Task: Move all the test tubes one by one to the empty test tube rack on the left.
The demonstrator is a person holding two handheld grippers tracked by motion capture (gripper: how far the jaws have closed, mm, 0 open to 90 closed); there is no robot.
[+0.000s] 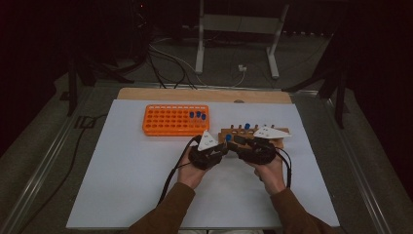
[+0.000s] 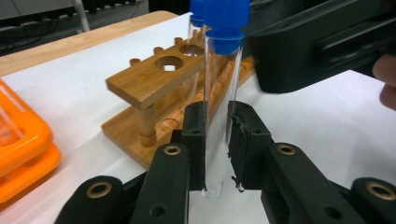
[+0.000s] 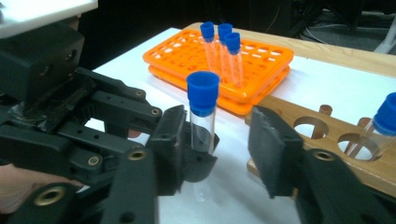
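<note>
A clear test tube with a blue cap (image 2: pixel 219 112) stands upright between the jaws of my left gripper (image 2: pixel 217 126), which is shut on its lower part. In the right gripper view the same tube (image 3: pixel 202 107) stands in the gap of my right gripper (image 3: pixel 219 130), whose jaws are apart and do not press on it. In the high view my left gripper (image 1: pixel 224 147) and my right gripper (image 1: pixel 235 145) meet tip to tip just in front of the wooden rack (image 1: pixel 234 131), with the blue cap (image 1: pixel 228 138) between them.
The wooden rack (image 3: pixel 327 140) holds one blue-capped tube (image 3: pixel 385 116) and has free holes (image 2: pixel 169 63). An orange rack (image 1: pixel 170 121) at the back left carries three capped tubes (image 1: pixel 198 115). White paper (image 1: pixel 126 175) covers the table.
</note>
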